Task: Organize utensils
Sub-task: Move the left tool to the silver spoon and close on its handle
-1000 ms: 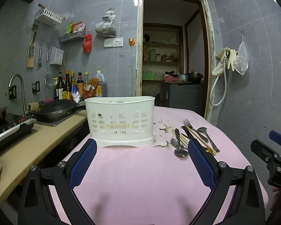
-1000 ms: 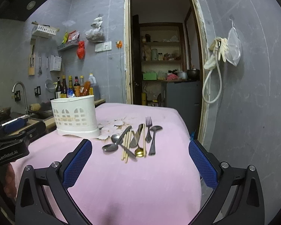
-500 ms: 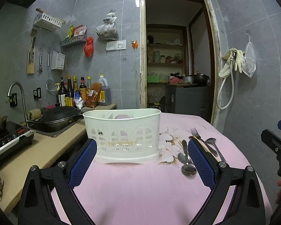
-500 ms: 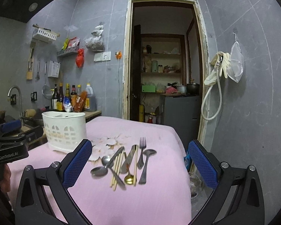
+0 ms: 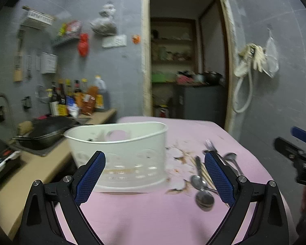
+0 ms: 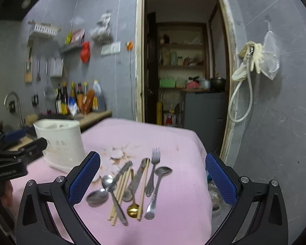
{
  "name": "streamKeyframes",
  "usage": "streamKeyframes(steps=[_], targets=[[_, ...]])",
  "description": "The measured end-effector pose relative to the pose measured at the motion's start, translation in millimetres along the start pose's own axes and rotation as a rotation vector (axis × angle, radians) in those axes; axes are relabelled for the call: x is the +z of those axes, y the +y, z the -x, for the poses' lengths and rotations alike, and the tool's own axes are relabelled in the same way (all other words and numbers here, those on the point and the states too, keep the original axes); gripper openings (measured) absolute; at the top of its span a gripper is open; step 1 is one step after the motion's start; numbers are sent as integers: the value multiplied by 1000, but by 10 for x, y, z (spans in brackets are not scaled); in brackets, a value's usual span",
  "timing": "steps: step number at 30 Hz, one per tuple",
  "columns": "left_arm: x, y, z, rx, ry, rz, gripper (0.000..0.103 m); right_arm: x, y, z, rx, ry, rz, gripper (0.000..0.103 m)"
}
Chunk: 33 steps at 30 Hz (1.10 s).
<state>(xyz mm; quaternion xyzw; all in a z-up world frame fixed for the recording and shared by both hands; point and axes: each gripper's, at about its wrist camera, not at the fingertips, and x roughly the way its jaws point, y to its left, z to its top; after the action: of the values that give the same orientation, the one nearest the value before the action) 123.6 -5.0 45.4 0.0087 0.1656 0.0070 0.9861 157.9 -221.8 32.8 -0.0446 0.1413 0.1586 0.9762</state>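
The left claw point(image 5: 154, 163) has its blue-padded fingers spread wide and holds nothing; between them, in the left wrist view, stands the white basket point(image 5: 120, 153) on the pink surface point(image 5: 149, 212), upright, with something dark just visible inside its rim, too blurred to name. The right claw point(image 6: 153, 167) is likewise spread and empty, above the near end of a heap of utensils point(image 6: 130, 183) lying on the surface to the right of the basket and apart from it. In the heap, a fork point(image 6: 153, 169) lies beside a steel spoon point(image 6: 158, 187), next to a knife point(image 6: 139, 175), chopsticks point(image 6: 121, 189), a gold spoon point(image 6: 133, 209) and two more steel spoons point(image 6: 98, 196), overlapping and mostly pointing away from the camera. Behind the surface an open doorway point(image 6: 183, 61) breaks the grey tiled wall.
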Motion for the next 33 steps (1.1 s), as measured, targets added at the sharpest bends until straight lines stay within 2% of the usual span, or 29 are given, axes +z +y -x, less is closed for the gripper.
streamKeyframes(steps=[5,9,15,17,19,22,24,26,28,33], targets=[[32,-113,-240,-98,83,-33,95,-4,-136,-223,13,65,2,103],[53,-205,-431,-144,140,-54,95,-17,-256,-367,19,112,-6,103],[26,-368,-731,-213,261,-68,93,-69,-410,-633,41,217,-4,94],[31,-427,-817,-225,290,-73,89,-89,-443,-725,50,250,0,89],[28,-495,-937,-216,319,-89,77,-115,-467,-811,62,277,0,85],[5,-557,-1134,-223,362,-105,67,-154,-509,-962,94,327,-15,78],[-35,-587,-1258,-224,393,-121,63,-185,-534,-1079,110,366,-20,71],[-78,-606,-1379,-227,429,-140,57,-219,-555,-1187,125,400,-23,55],[-117,-605,-1496,-232,462,-145,54,-256,-578,-1284,150,433,-39,50],[-178,-572,-1710,-258,526,-133,47,-312,-563,-1450,219,498,-60,46]])
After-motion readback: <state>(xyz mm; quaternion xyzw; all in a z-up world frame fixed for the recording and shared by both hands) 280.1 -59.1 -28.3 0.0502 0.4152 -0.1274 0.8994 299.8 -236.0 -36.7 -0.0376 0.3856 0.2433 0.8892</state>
